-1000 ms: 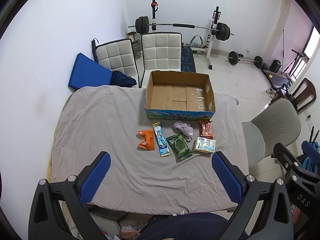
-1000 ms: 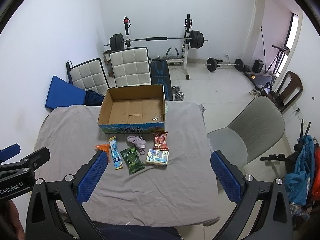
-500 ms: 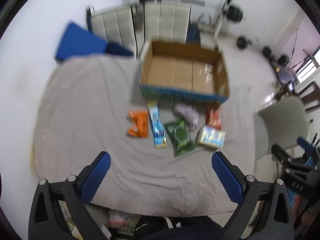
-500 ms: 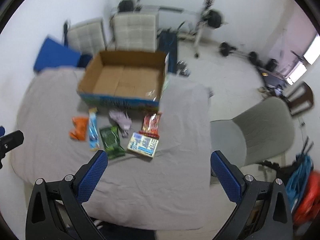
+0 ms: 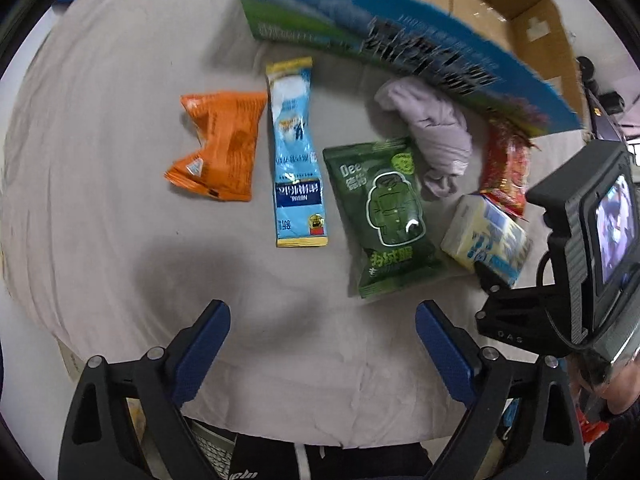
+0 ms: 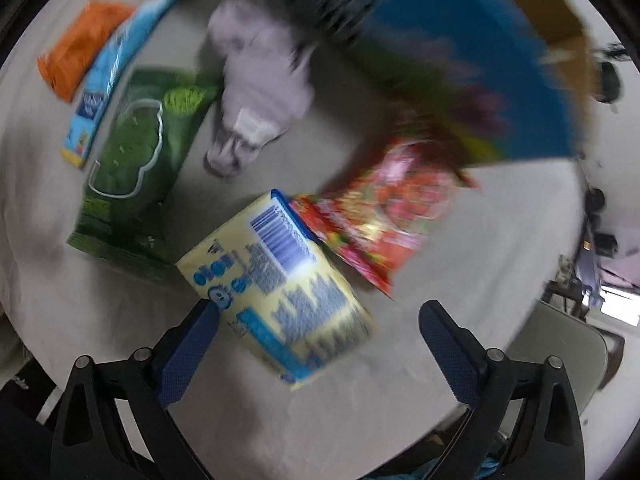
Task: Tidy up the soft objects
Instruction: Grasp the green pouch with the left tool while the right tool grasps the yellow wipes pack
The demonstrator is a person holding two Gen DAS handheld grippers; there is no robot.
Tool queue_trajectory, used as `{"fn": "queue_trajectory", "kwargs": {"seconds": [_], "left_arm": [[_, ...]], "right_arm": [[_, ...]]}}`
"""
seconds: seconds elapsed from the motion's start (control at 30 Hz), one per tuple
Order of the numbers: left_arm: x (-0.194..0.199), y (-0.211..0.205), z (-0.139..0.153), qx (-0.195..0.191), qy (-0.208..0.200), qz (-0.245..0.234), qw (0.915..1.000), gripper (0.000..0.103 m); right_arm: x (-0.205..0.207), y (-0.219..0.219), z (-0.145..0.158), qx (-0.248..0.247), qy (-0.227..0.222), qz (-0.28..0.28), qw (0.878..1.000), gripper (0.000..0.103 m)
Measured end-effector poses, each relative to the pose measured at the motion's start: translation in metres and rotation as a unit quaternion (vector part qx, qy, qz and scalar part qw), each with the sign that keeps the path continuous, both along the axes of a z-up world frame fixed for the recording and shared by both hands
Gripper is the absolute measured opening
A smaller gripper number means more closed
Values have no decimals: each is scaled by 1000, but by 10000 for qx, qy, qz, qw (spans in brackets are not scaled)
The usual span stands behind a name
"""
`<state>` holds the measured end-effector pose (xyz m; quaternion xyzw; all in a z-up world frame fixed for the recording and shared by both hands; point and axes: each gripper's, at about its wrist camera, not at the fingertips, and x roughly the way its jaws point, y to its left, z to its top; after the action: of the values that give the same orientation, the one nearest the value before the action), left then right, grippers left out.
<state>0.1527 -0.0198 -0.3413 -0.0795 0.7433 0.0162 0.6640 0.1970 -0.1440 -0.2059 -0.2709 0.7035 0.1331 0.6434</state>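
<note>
Several soft packets lie on a grey cloth [image 5: 100, 200] before a cardboard box [image 5: 400, 40]: an orange packet [image 5: 218, 146], a light blue sachet [image 5: 296, 152], a green pouch [image 5: 386, 216], a lilac cloth bundle [image 5: 436, 132], a red packet [image 5: 506, 164] and a yellow tissue pack [image 5: 486, 238]. My left gripper [image 5: 322, 344] is open and empty, just short of the sachet and pouch. My right gripper [image 6: 318, 340] is open, with the yellow tissue pack [image 6: 280, 292] between its fingers; the left finger [image 6: 188, 344] is at its edge. The right view is blurred.
The box [image 6: 460, 52] stands just behind the packets, its blue printed wall facing me. The right gripper's body [image 5: 572, 272] shows at the right of the left wrist view. The cloth's front edge is near both grippers. A grey chair [image 6: 560, 352] stands at the right.
Both grippers have dropped from high above the table to close over the packets. The right gripper now straddles the yellow tissue pack. Both stay open.
</note>
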Motion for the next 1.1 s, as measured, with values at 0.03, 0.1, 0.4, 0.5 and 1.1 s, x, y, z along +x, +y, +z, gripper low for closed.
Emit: {"fn": "queue_trajectory", "kwargs": {"seconds": [0.03,0.1,0.4,0.5,1.1], "left_arm": [[1,-1,-3,-38,24,21,10000,95],[5,-3,-8,-87,42,66,9999,95],[32,-32,-35,-315,251,-72,9992,95],[47,-50,-61,-109,478,-252,9985,95],[-15,-62,-102,174,698,-1054,9918,52]], "right_arm": [[3,-1,-6,233,208,-143,9994,97],[5,-4,-13,485,442,-428,9969,90],[-11,-61,-29,998,865,-2374,9624,75],[-18,-97,-36,1536,967,-3520,9182,75],[-71,-59,-98,1223,1078,-3243,9318,73]]}}
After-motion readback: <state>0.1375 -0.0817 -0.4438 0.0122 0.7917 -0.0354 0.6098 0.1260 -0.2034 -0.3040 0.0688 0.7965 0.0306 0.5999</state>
